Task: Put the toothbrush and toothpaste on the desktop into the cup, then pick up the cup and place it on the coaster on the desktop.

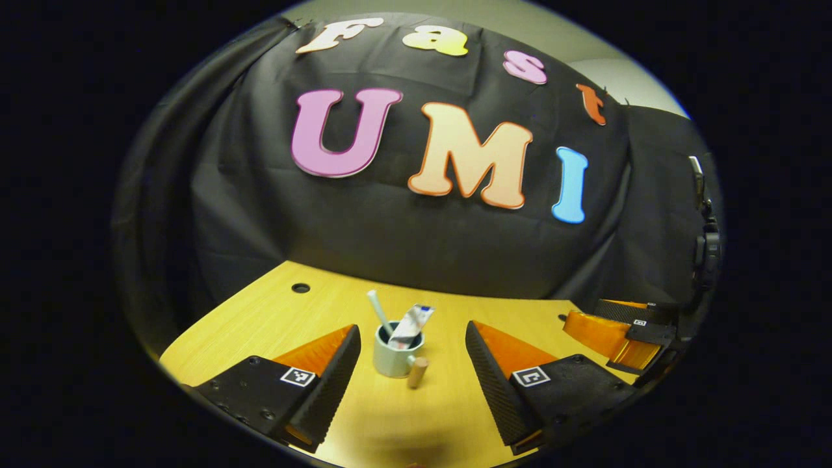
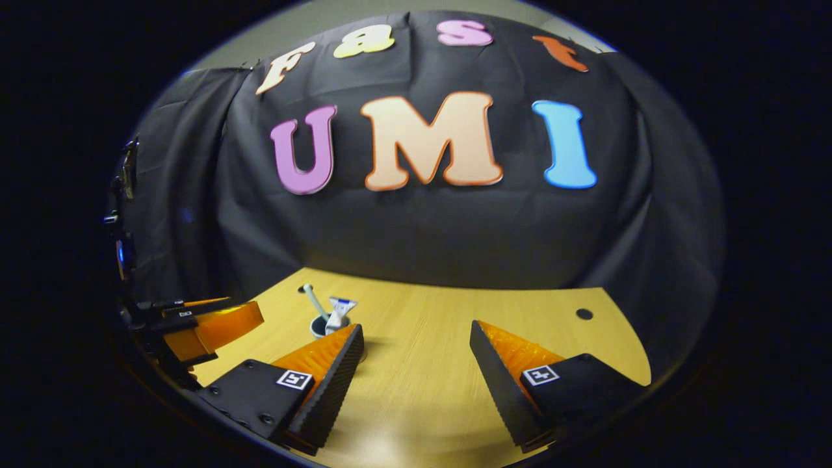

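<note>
A pale cup (image 1: 392, 357) with a wooden handle (image 1: 417, 372) stands upright on the wooden desktop (image 1: 273, 318). A white toothbrush (image 1: 378, 312) and a toothpaste tube (image 1: 413, 324) stick out of it. My left gripper (image 1: 411, 330) is open, and the cup sits ahead in line with the gap, touching neither finger. In the right gripper view the cup (image 2: 318, 327) is to the left, partly hidden behind one finger, with the toothbrush (image 2: 313, 300) and toothpaste (image 2: 340, 309) above its rim. My right gripper (image 2: 416, 327) is open over bare desktop.
The black cloth wall closes the desk's far side. Cable holes (image 1: 300, 287) (image 2: 584, 314) lie near the desktop's back edge. The other gripper (image 1: 617, 335) hovers right of the cup in the left gripper view, and at the left (image 2: 208, 328) in the right gripper view.
</note>
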The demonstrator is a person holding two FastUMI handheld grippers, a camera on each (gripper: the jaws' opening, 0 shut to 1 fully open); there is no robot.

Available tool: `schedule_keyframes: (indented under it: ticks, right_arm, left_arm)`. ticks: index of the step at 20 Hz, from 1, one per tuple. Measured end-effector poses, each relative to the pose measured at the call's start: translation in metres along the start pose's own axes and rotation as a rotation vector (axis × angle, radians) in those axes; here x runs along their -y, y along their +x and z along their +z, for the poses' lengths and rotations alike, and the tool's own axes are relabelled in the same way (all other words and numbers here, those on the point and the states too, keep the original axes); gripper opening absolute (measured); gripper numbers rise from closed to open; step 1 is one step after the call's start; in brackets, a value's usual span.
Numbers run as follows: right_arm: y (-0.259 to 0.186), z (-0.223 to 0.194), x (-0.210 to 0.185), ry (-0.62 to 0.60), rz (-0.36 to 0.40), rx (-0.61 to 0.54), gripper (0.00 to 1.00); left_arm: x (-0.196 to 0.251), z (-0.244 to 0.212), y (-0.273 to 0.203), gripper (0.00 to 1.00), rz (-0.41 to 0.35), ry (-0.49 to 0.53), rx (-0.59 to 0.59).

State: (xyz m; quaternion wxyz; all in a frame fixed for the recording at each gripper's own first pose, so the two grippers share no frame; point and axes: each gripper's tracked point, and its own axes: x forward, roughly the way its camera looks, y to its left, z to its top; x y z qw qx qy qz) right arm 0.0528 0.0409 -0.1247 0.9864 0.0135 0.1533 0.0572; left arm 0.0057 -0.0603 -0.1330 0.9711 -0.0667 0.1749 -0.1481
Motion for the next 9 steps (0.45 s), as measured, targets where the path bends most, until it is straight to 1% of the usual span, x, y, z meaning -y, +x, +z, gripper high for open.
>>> schedule_keyframes:
  ticks: [2, 4, 5, 6, 9]
  right_arm:
    - [-0.016, 0.017, 0.015, 0.018, -0.024, 0.06, 1.0]
    - [-0.028, 0.03, 0.025, 0.051, -0.024, 0.094, 1.0]
    - [-0.031, 0.036, 0.028, 0.059, -0.02, 0.102, 1.0]
    - [-0.034, 0.04, 0.032, 0.067, -0.021, 0.114, 1.0]
    - [-0.04, 0.05, 0.035, 0.062, -0.015, 0.127, 1.0]
  left_arm:
    - [0.02, 0.022, -0.007, 0.93, -0.003, 0.019, 0.067]
    - [0.037, 0.039, -0.011, 0.93, -0.014, 0.029, 0.119]
    - [0.044, 0.042, -0.013, 0.91, -0.021, 0.03, 0.126]
    - [0.049, 0.045, -0.014, 0.93, -0.03, 0.03, 0.134]
    - [0.053, 0.054, -0.019, 0.93, -0.032, 0.039, 0.15]
